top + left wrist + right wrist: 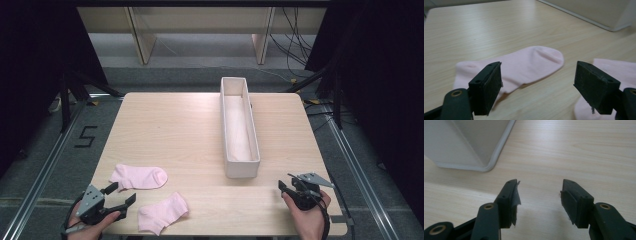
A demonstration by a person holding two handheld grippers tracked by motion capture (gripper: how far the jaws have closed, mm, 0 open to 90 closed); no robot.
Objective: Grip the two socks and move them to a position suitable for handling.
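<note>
Two pink socks, long axes left-right, toes rightward

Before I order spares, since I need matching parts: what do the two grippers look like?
Both are black. The left gripper and right gripper each carry a grey three-cornered plate with small holes. The fingers are blocky, with flat pads, screw holes and brass-coloured pivot rings. The right pads' lining looks frayed. Dark straps circle both wrists.
</note>
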